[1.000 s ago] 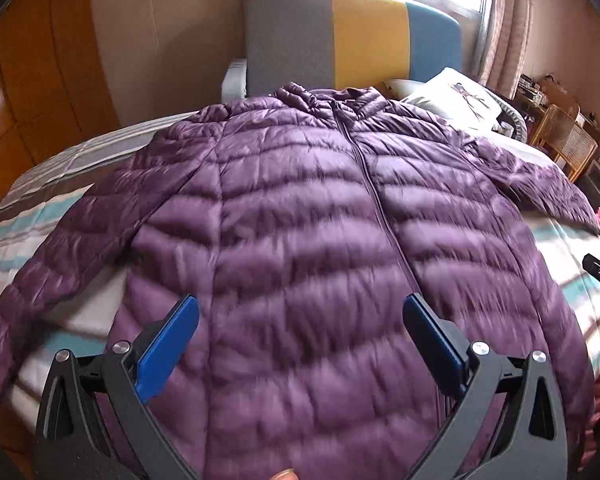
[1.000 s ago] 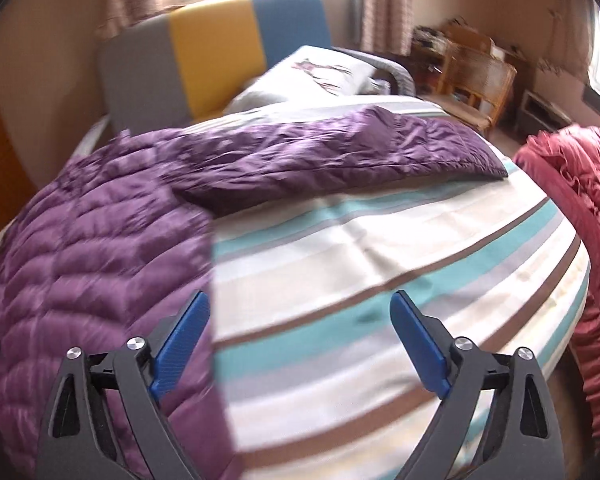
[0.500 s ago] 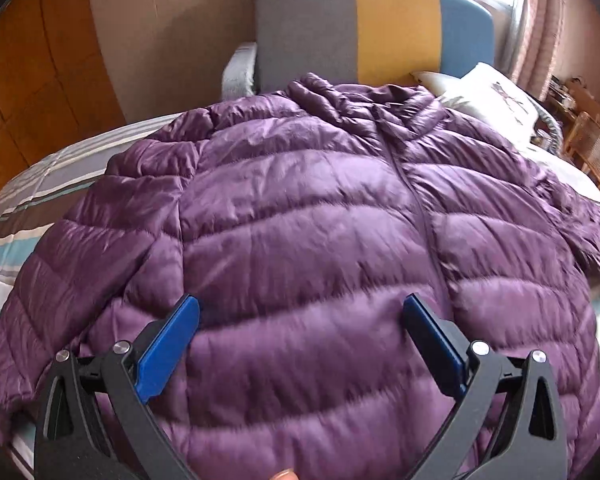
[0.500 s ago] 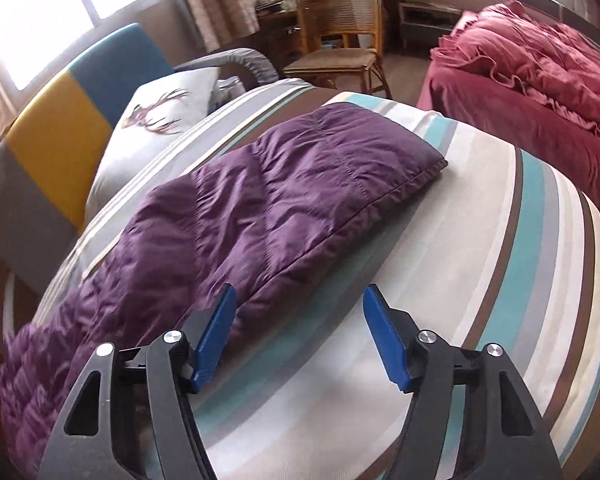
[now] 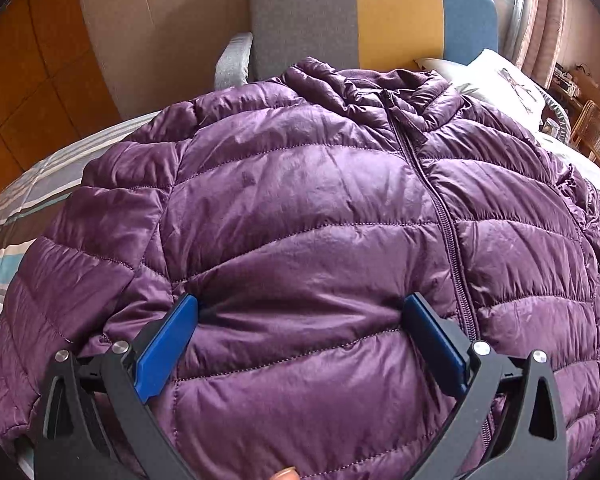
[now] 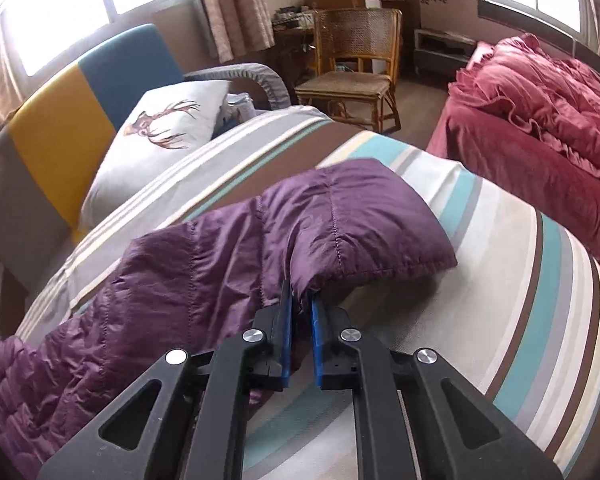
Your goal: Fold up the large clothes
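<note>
While purple jacket [image 5: 300, 220] lies on striped bed [image 6: 520, 280], left gripper [image 5: 300, 312] spread wide on its chest, right gripper [image 6: 300, 304] pinching its sleeve cuff [image 6: 360, 232]

Your jacket [image 5: 308, 216] is glossy quilted nylon; the sheet [image 6: 500, 280] is matt striped cotton; the chair [image 6: 352, 76] is woven cane.
</note>
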The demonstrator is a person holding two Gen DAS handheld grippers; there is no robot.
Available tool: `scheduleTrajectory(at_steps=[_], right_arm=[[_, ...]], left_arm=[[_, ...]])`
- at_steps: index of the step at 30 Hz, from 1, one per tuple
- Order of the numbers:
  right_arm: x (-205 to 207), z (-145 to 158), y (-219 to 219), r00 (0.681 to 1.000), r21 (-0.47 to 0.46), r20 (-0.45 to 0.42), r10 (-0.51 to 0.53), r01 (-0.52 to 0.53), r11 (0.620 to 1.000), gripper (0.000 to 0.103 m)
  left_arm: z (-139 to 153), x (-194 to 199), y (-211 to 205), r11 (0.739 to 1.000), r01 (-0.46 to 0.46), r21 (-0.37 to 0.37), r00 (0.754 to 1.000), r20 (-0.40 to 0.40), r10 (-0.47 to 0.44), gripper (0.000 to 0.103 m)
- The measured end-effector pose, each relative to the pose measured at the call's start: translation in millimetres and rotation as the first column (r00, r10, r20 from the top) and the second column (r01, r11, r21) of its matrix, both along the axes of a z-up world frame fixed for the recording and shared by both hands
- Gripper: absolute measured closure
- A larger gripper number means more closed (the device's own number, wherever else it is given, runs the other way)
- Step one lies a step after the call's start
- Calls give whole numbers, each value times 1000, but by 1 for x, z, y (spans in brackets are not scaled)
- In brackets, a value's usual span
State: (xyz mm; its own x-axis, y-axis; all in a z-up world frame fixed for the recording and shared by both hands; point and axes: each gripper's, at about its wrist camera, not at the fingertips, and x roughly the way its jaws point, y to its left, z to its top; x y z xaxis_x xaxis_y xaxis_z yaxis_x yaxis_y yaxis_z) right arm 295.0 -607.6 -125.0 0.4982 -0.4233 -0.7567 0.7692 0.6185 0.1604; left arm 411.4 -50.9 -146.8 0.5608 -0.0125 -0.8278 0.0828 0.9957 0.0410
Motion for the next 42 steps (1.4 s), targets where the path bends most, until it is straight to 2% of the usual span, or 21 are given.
scheduleTrajectory(at_steps=[5, 10, 13, 17, 24, 27, 30, 32, 33, 35, 36, 37, 39, 42], right_arm=[[19, 28, 43, 988, -92, 28, 149, -146, 985, 95], [42, 47, 110, 942, -152, 27, 333, -326, 933, 97], [56, 51, 157, 894, -164, 25, 448, -439, 884, 97], [70, 51, 217, 811, -134, 31, 584, -576, 806, 98], [78, 36, 298, 669, -54, 30, 742, -741, 670, 98], [75, 28, 329, 592, -15, 32, 805, -805, 592, 98], [72, 22, 349, 544, 25, 43, 838, -839, 544, 97], [70, 18, 352, 536, 72, 57, 842, -843, 532, 80], [68, 16, 351, 543, 84, 67, 837, -839, 537, 71], [61, 15, 350, 559, 94, 87, 825, -829, 552, 64], [59, 15, 348, 570, 103, 98, 816, -821, 561, 52], [54, 17, 346, 581, 99, 104, 807, -814, 573, 46], [47, 21, 342, 605, 85, 127, 786, -796, 599, 45], [51, 31, 335, 653, 58, 162, 739, -754, 654, 31]], left_arm=[[0, -2, -1, 1000, -3, -10, 1000, 8, 3, 2], [1, -5, 2, 1000, -3, -21, 1000, 10, 3, 2], [2, -6, 5, 1000, -3, -30, 1000, 11, 3, 2], [3, -7, 8, 999, -4, -42, 1000, 14, 5, 2], [5, -11, 13, 998, -6, -68, 1000, 17, 7, 2], [6, -13, 16, 997, -8, -81, 1000, 18, 9, 2], [7, -18, 19, 996, -7, -91, 1000, 18, 9, 2], [8, -20, 21, 995, -9, -96, 1000, 19, 11, 2], [9, -21, 23, 995, -11, -100, 1000, 21, 13, 2], [9, -25, 25, 995, -11, -103, 1000, 21, 13, 2], [10, -26, 25, 995, -10, -102, 1000, 22, 12, 2], [10, -27, 26, 995, -9, -102, 1000, 23, 12, 2], [11, -29, 26, 995, -9, -104, 1000, 23, 11, 2], [13, -31, 28, 994, -7, -105, 1000, 22, 9, 2]])
